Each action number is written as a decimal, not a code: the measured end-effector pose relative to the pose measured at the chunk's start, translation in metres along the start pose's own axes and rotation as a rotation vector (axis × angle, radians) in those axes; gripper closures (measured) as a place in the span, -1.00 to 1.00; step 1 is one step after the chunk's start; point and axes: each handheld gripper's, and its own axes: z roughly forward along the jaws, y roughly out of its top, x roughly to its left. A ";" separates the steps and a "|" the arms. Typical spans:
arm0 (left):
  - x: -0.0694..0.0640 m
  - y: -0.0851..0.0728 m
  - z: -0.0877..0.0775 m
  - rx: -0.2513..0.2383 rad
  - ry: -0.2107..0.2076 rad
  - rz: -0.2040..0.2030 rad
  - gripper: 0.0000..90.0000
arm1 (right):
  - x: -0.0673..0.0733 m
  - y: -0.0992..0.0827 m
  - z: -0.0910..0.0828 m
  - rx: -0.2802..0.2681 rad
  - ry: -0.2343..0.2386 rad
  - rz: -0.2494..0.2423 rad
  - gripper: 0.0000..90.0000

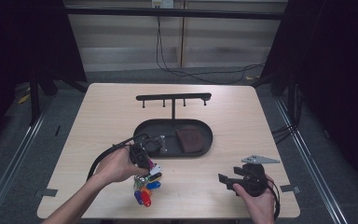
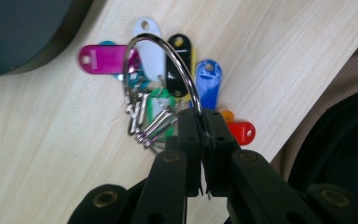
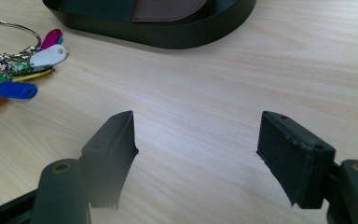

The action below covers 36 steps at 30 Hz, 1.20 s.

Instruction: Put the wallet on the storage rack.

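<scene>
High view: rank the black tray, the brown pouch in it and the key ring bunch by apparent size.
1. black tray
2. and 3. brown pouch and key ring bunch, clamped in the left gripper: too alike to rank.

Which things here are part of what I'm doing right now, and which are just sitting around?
In play:
- key ring with its coloured tags
- left tongs, shut on the key ring
- hook rack

Lying about:
- black tray
- brown wallet
- right tongs, open, holding nothing
</scene>
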 end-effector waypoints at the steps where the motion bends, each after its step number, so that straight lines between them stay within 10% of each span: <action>1: 0.000 0.000 -0.003 -0.003 0.004 0.005 0.95 | 0.000 0.000 0.000 0.000 -0.001 0.000 -0.39; 36: 0.006 0.000 -0.087 -0.092 0.055 0.005 0.96 | 0.002 0.001 -0.003 -0.036 0.014 -0.024 -0.64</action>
